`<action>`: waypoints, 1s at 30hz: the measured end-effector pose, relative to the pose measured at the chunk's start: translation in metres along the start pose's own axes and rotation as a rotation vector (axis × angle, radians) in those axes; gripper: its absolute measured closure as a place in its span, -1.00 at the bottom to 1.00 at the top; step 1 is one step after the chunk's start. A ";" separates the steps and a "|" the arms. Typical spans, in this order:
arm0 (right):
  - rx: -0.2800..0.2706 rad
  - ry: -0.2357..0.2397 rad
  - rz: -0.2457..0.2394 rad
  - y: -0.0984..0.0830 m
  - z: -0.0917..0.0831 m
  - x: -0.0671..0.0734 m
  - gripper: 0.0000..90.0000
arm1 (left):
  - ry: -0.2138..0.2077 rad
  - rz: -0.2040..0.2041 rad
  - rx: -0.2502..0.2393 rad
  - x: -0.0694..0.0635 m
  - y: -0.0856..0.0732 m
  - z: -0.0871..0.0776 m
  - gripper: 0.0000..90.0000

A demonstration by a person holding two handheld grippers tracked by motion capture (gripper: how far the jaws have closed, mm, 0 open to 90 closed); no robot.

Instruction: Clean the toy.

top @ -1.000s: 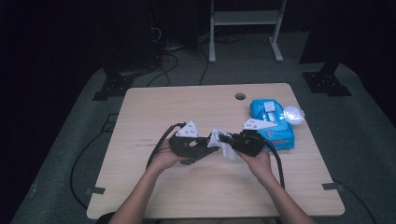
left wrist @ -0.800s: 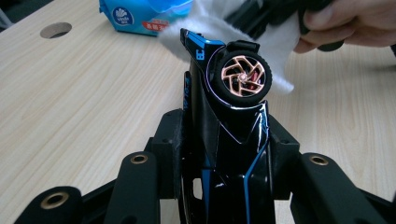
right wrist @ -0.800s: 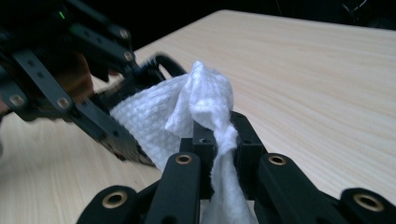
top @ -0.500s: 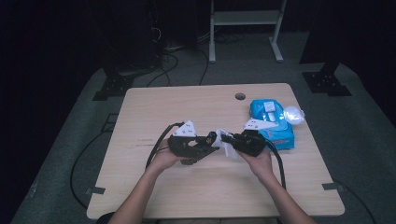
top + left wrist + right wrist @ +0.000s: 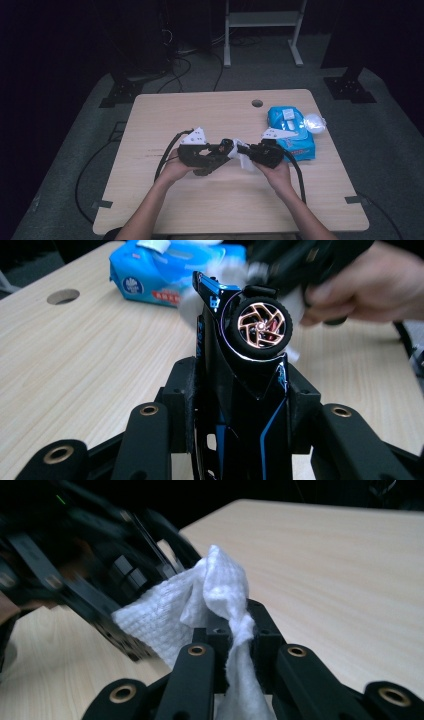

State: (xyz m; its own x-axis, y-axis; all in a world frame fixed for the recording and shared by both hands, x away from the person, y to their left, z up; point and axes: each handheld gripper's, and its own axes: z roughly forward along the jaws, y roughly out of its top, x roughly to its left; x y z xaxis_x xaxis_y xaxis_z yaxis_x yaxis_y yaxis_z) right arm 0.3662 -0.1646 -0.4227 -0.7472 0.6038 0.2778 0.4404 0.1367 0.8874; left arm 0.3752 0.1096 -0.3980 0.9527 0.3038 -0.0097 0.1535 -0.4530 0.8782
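In the left gripper view, a black toy car (image 5: pixel 240 390) with blue trim and a copper-spoked wheel (image 5: pixel 261 326) stands nose-up, and my left gripper (image 5: pixel 240 405) is shut on its body. My right gripper (image 5: pixel 235 630) is shut on a white wipe (image 5: pixel 200 605), which is bunched between its jaws. In the high view both meet over the table's middle: the left gripper (image 5: pixel 226 149) holds the car (image 5: pixel 229 146) out to the right, and the right gripper (image 5: pixel 246 151) presses the wipe (image 5: pixel 245 161) against the car's end. The other gripper looks blurred in each gripper view.
A blue pack of wipes (image 5: pixel 292 132) lies at the table's right side, with a crumpled clear wrapper (image 5: pixel 315 122) beside it. A round cable hole (image 5: pixel 257 103) sits near the far edge. Black cables trail from both grippers across the wooden table (image 5: pixel 165 200).
The right gripper has shifted the wipe slightly along the car's end, so it now hangs a little lower. Both hands stay in the same spot.
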 end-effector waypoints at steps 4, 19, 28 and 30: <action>0.023 0.004 0.017 -0.005 0.005 -0.001 0.82 | 0.005 -0.001 0.004 0.001 -0.001 0.000 0.27; 0.024 -0.006 0.018 -0.004 0.006 -0.001 0.82 | -0.018 -0.004 -0.020 0.001 -0.002 -0.001 0.28; -0.013 -0.008 -0.007 0.006 -0.004 0.004 0.82 | -0.006 0.024 0.055 -0.002 -0.006 0.013 0.29; -0.012 -0.014 -0.013 0.006 -0.005 0.004 0.82 | -0.009 0.020 0.056 -0.002 -0.006 0.013 0.29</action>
State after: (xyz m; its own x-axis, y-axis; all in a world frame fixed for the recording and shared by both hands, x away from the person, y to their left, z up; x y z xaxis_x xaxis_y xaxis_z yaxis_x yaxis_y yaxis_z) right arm 0.3633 -0.1649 -0.4145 -0.7455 0.6132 0.2612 0.4250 0.1355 0.8950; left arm 0.3756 0.1008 -0.4098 0.9580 0.2868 0.0029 0.1486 -0.5049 0.8503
